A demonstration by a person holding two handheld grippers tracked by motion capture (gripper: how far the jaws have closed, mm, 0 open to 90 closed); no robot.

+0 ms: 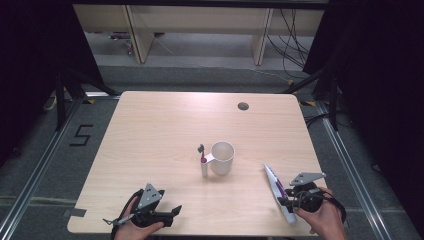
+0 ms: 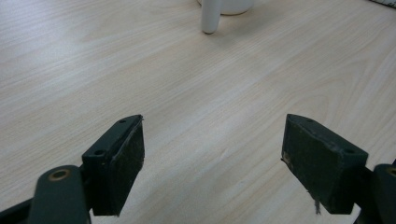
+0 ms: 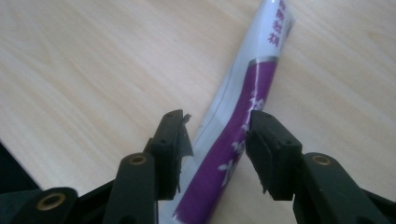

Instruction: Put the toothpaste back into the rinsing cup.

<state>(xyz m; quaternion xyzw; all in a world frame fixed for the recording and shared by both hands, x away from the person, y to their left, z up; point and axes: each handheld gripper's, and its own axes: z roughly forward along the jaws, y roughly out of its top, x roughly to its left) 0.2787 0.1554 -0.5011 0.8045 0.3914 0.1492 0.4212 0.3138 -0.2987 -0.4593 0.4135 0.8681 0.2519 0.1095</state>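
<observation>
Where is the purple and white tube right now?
In the high view the tube lies on the table near its front right edge, right of the white mug, between the right gripper's open jaws.

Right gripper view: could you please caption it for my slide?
Hand-held gripper with jaws astride a purple-and-white tube lying on the wooden table.

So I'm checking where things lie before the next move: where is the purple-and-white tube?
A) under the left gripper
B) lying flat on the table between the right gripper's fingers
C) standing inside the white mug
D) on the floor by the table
B: the tube lies flat on the table, between the fingers of the right gripper, near the table's right front edge.
</observation>
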